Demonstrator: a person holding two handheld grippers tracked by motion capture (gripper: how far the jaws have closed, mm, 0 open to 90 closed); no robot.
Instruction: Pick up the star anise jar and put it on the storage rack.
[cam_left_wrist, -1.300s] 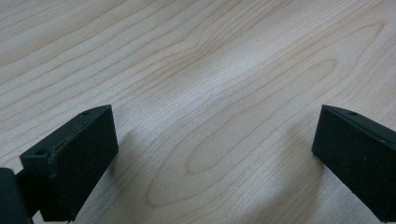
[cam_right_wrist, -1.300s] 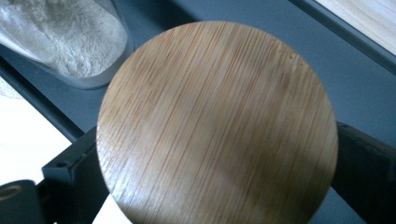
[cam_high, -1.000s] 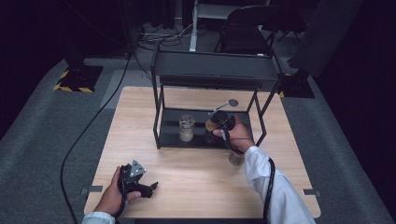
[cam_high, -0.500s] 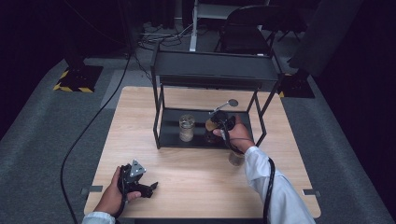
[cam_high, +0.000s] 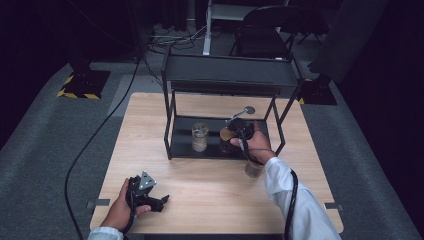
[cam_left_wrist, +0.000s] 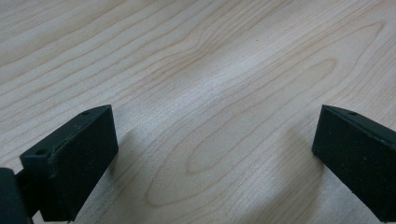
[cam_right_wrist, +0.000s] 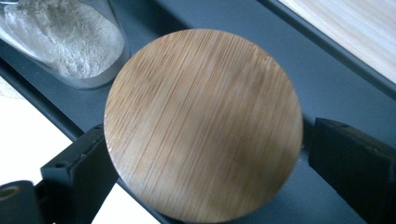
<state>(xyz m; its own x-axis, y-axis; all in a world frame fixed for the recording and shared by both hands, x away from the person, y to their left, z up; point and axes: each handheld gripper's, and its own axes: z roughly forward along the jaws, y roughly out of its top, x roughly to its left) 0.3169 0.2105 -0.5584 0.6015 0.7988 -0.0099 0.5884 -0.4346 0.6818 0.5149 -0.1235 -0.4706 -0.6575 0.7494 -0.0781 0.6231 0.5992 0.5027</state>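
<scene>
Wooden table (cam_high: 210, 185) bears a black rack (cam_high: 225, 80); a glass (cam_high: 253, 169) beside it.

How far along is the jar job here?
Done: a powder jar stands on the rack shelf. In hand: the right gripper straddles a bamboo lid beside it, grip unclear. The left gripper rests open over the table. Possibly left: the glass on the table.
</scene>
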